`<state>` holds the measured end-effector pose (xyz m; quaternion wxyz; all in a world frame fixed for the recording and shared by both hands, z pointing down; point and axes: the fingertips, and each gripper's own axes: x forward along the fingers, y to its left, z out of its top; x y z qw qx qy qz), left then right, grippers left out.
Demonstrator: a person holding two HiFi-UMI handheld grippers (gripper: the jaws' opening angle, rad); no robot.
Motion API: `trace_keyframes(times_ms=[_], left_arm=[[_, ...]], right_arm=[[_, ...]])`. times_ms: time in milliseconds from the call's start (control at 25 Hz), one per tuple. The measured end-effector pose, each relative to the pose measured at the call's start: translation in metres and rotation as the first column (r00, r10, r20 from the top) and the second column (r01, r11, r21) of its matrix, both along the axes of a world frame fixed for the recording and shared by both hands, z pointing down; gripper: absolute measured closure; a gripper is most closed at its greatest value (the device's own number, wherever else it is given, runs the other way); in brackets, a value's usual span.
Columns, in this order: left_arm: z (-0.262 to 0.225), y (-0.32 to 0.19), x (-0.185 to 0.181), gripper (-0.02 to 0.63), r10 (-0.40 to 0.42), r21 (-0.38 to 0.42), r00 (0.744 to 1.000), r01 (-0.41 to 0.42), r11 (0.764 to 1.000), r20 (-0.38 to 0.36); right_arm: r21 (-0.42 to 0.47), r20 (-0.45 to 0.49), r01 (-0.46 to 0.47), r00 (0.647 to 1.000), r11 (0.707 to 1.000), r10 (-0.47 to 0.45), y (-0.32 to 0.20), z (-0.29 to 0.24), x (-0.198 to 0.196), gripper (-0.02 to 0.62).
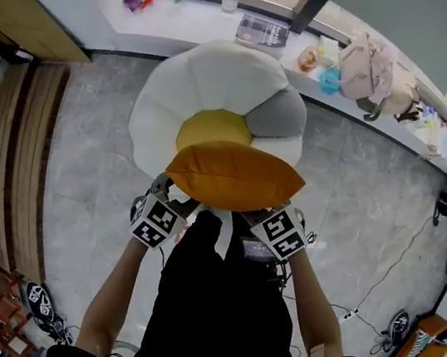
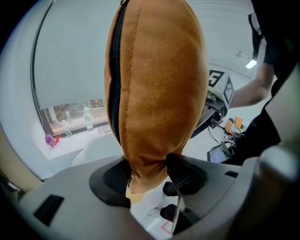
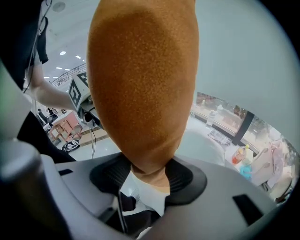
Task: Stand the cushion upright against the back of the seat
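- Orange suede-like fabric: cushion (image 1: 235, 177), plump, with a zip along one seam. It is carried clear of the seat, lying flat and broadside over the seat's near edge, where it covers the near rim of the yellow centre (image 1: 210, 127).
- Left gripper (image 1: 168, 187): jaws clamped on the cushion's near left corner. Its own view shows the pads pinching a bunched tip of fabric.
- Right gripper (image 1: 287, 209): jaws likewise closed on the near right corner, fabric squeezed between the ribbed pads.
- Seat (image 1: 214, 75): a white, petal-shaped floor seat with one grey petal (image 1: 277, 113). The far petals appear to form the back, though their rise cannot be judged from above.
- Step in hand, as judged: carrying the cushion in over the seat; nothing is placed yet.
- Next move calls for: reaching both grippers toward the seat's far edge, tipping the cushion so one long edge rests on the seat and its face leans on the back, then releasing both corners together.
- Risk, as judged: a soft filling may slump forward if it is let go too upright.
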<state>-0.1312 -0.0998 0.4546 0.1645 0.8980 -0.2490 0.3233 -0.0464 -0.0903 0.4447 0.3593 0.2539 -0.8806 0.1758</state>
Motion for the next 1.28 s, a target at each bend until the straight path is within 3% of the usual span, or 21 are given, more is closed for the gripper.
trace_keyframes(times_ms=[400,680,1280], left_arm=[[0.086,-0.044,0.025,0.364,-0.067,0.040,0.996,0.064,0.997,0.055],[0.157,-0.080,0.049,0.364,-0.099,-0.006,0.991,0.100,0.995,0.093],[0.295,-0.172,0.064,0.364,-0.068,-0.019,0.978,0.073,0.997,0.196]], right_arm=[[-0.021,-0.021,0.065,0.998,0.998,-0.065,-0.050,0.095,0.028,0.360],[-0.046,-0.007,0.109,0.994,0.993,-0.109,-0.091,0.164,0.052,0.365],[-0.047,-0.004,0.138,0.990,0.989,-0.138,-0.186,0.304,0.067,0.373]])
